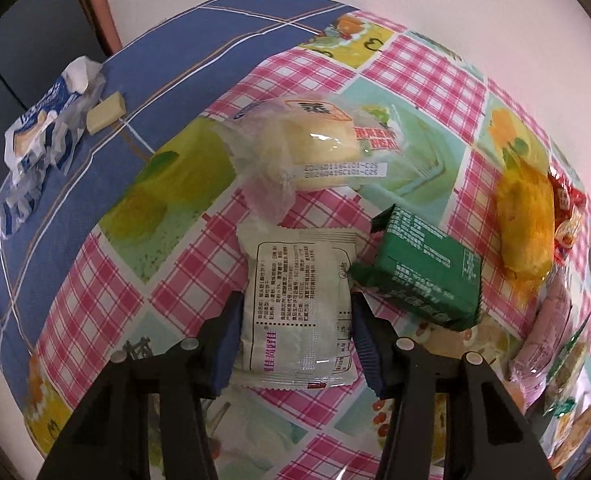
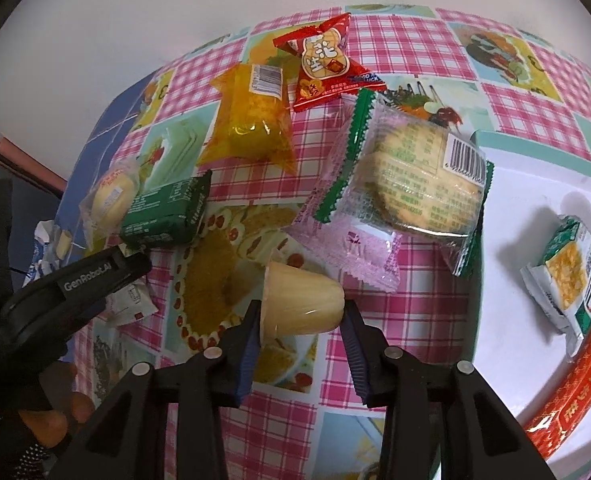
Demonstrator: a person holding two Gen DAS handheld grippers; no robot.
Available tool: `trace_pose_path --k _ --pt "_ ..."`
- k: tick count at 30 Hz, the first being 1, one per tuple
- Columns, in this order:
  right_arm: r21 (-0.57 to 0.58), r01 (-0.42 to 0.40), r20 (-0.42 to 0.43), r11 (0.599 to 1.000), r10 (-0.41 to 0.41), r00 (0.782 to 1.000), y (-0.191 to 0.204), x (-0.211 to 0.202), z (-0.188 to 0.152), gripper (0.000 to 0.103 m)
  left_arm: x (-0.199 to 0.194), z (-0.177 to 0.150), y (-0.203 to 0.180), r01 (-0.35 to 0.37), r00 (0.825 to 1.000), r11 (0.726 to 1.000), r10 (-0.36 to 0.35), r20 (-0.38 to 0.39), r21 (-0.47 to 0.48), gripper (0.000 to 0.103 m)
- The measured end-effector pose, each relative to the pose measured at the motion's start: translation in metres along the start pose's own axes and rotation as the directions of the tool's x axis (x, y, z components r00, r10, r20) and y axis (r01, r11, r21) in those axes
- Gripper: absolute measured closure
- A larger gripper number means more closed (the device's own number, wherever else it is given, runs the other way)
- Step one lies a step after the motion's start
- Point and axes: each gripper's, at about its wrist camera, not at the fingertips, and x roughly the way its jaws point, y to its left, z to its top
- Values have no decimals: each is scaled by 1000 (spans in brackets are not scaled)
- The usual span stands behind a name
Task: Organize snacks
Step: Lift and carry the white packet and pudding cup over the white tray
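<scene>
My left gripper clamps a white biscuit packet by its long sides, printed back facing up, low over the pink checked tablecloth. Just past it lie a green wafer pack and a clear-wrapped cream bun. My right gripper pinches a pale yellow jelly cup lying on its side. Beyond sit a green-edged cracker pack, an orange-wrapped snack and a red peanut packet; the white tray is to the right.
</scene>
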Motion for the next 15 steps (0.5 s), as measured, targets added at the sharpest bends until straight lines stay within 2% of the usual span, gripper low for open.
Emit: trace_pose_path --k 11,15 --pt "-8 -28 1 1000 28 1000 8 -9 2 64 -9 -3 19 24 1000 999 -24 -7 -48 50" --pt "-17 -35 8 999 35 999 12 -17 2 64 -24 -5 19 43 999 997 -43 4 -60 50"
